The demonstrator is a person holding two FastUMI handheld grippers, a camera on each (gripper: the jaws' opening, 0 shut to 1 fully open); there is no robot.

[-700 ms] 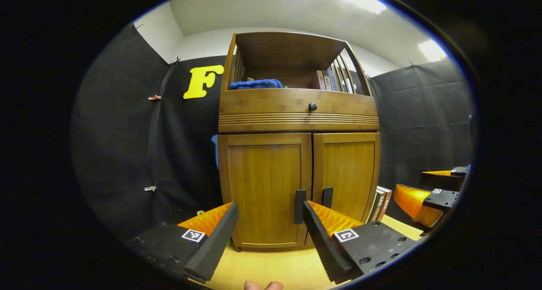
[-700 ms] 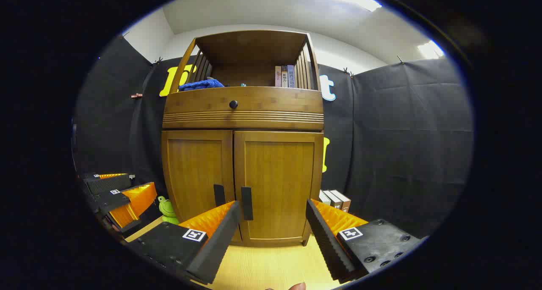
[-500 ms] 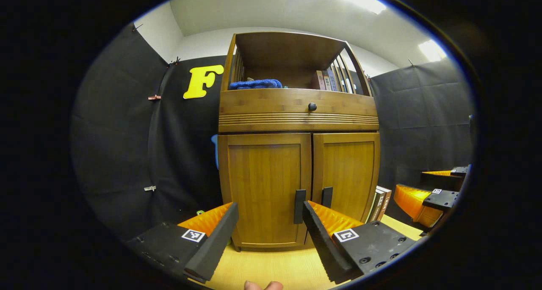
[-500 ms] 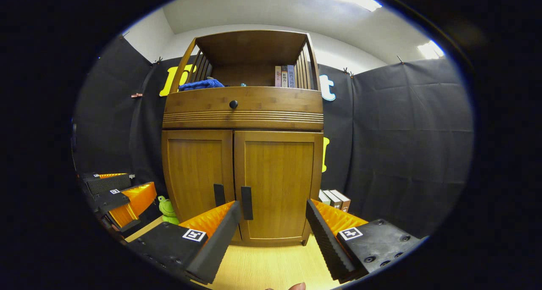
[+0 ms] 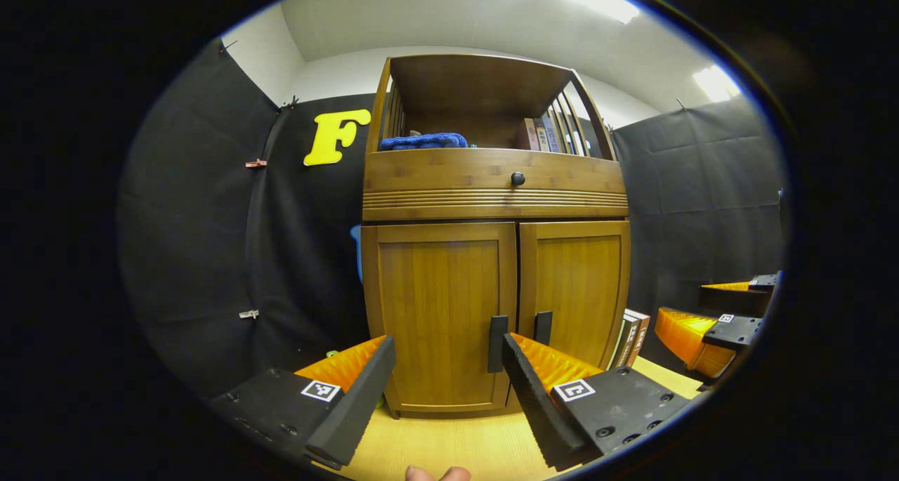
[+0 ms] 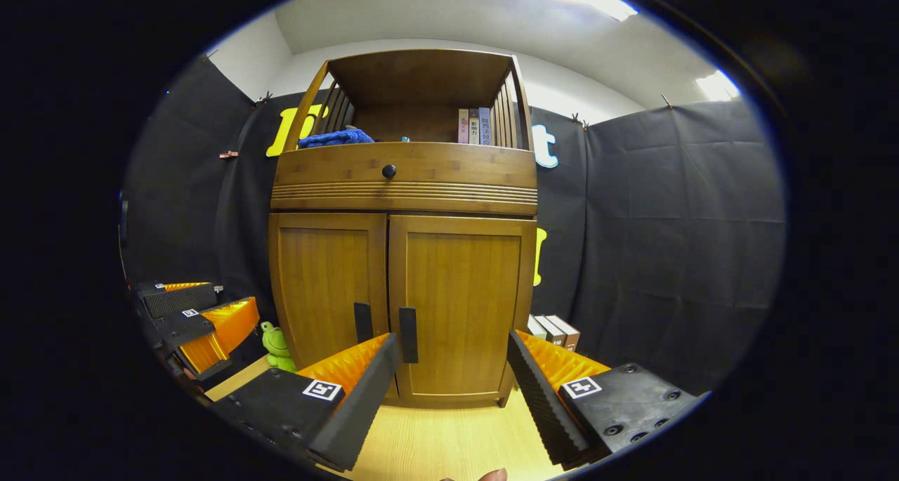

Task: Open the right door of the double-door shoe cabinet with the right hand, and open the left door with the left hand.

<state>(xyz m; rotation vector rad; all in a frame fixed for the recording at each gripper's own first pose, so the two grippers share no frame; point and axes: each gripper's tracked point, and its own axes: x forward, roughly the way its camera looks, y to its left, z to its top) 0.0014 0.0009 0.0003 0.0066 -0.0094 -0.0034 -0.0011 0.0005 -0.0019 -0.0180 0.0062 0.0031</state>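
Note:
A wooden shoe cabinet (image 5: 491, 186) (image 6: 404, 186) stands ahead with both doors closed. Its left door (image 5: 439, 312) (image 6: 326, 284) and right door (image 5: 572, 284) (image 6: 460, 298) each carry a dark vertical handle near the centre seam: left handle (image 5: 497, 333) (image 6: 362, 322), right handle (image 5: 542, 327) (image 6: 408, 335). My left gripper (image 5: 442, 397) is open, a short way in front of the left door, holding nothing. My right gripper (image 6: 449, 397) is open in front of the right door, also holding nothing. The right gripper (image 5: 709, 330) shows at the edge of the left gripper view; the left gripper (image 6: 204, 323) shows likewise in the right gripper view.
Above the doors are a drawer with a black knob (image 5: 517, 178) and an open shelf with a blue cloth (image 5: 423, 141) and books (image 6: 474, 126). More books (image 6: 555, 330) stand right of the cabinet, a green toy (image 6: 275, 342) left of it. The floor (image 6: 449, 439) is light wood.
The right gripper view has shifted very slightly, with the cabinet sitting a touch higher. The left gripper has hardly moved. Both doors stay closed.

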